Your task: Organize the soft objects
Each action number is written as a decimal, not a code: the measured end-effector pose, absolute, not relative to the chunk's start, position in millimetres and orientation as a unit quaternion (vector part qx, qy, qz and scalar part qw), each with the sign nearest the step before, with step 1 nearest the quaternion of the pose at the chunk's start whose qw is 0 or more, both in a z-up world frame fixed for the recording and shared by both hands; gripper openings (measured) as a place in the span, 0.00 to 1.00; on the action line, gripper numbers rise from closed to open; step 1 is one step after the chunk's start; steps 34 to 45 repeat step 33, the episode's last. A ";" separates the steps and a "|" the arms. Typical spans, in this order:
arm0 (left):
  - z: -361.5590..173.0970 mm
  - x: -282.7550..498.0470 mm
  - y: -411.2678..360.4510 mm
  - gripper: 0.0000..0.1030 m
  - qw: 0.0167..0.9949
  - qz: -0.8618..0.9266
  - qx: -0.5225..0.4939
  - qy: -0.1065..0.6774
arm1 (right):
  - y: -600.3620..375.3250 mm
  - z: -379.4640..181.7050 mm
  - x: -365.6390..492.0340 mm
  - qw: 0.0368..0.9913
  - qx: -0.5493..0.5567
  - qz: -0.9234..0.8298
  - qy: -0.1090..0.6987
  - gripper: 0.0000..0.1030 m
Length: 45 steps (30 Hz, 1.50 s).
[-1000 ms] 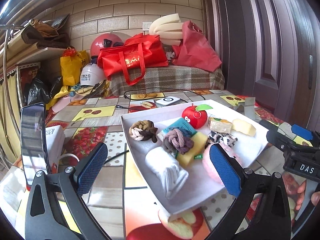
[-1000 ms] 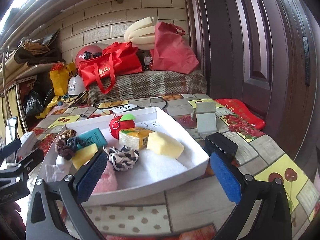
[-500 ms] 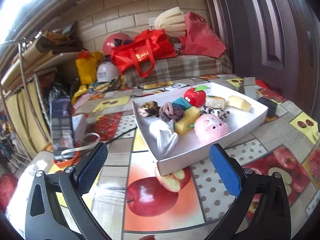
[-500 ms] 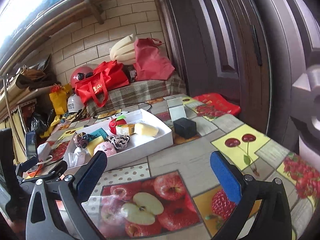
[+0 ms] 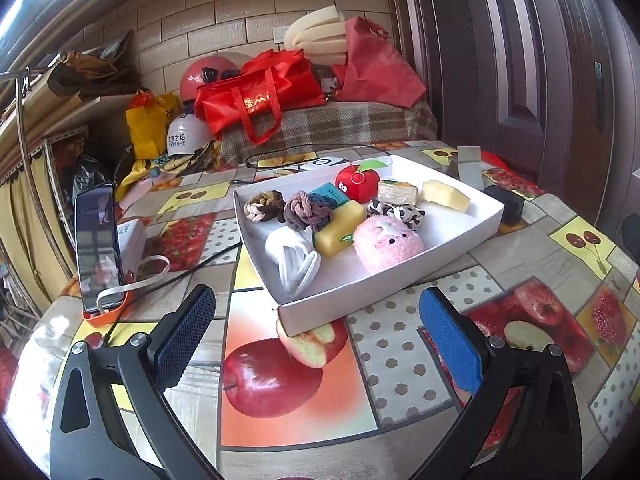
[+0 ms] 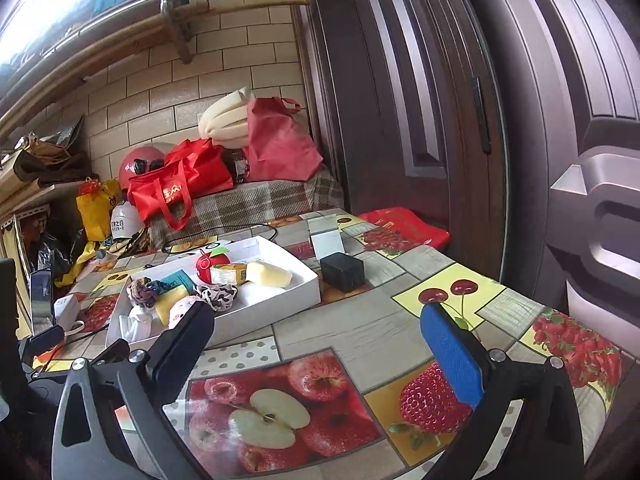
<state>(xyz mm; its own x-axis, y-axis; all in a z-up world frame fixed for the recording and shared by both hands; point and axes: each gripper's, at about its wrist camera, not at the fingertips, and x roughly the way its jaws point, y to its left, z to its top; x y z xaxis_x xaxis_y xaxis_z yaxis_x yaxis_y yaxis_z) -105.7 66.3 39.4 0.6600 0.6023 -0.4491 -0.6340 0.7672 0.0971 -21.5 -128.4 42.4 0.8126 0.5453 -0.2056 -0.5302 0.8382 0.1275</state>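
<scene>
A shallow white cardboard tray (image 5: 460,236) is shown on a table covered with a fruit-print oilcloth (image 5: 400,344), slightly to the right of centre in the left wrist view. All soft objects are seen inside the tray. At its far left, a beige-and-brown knotted rope ball (image 5: 264,206) lies beside a mauve knotted rope ball (image 5: 306,212). A bundle of white cloth (image 5: 294,260) occupies the near left corner. A yellow sponge (image 5: 340,226) rests just to the right of the cloth, touching a pink plush toy (image 5: 387,243). Behind the toy, a black-and-white patterned scrunchie (image 5: 394,210) is visible. A red apple plush (image 5: 357,179) stands at the far side, with a teal booklet (image 5: 330,196) to its left and a wrapped foam block (image 5: 397,191) to its right. A pale yellow foam wedge (image 5: 446,196) lies at the far right.

The left gripper (image 5: 316,340) is held above the oilcloth, near the tray's near edge, its jaws spread wide and nothing between them. The right gripper (image 6: 320,344) is likewise fully spread and empty, well to the right of the tray. A phone in an orange stand (image 5: 98,248) is seen at the left, and a small black box (image 6: 343,271) just beyond the tray's right end.
</scene>
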 end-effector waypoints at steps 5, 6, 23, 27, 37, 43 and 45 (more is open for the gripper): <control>39.1 -104.3 66.6 1.00 0.911 0.338 -0.029 0.236 | -129.9 41.9 -20.2 0.951 0.032 0.283 0.119 1.00; 38.8 -104.1 67.0 1.00 0.910 0.338 -0.030 0.237 | -129.7 41.8 -19.9 0.951 0.031 0.283 0.120 1.00; 37.5 -104.8 67.7 1.00 0.913 0.325 -0.039 0.243 | -127.3 42.8 -21.1 0.951 0.028 0.284 0.117 1.00; 37.4 -104.2 66.5 1.00 0.914 0.323 -0.041 0.243 | -127.5 42.7 -21.2 0.951 0.028 0.284 0.116 1.00; 37.6 -105.6 67.1 1.00 0.917 0.313 -0.048 0.242 | -127.1 42.8 -21.9 0.951 0.029 0.283 0.117 1.00; 37.6 -105.6 67.1 1.00 0.917 0.313 -0.048 0.242 | -127.1 42.8 -21.9 0.951 0.029 0.283 0.117 1.00; 37.6 -105.6 67.1 1.00 0.917 0.313 -0.048 0.242 | -127.1 42.8 -21.9 0.951 0.029 0.283 0.117 1.00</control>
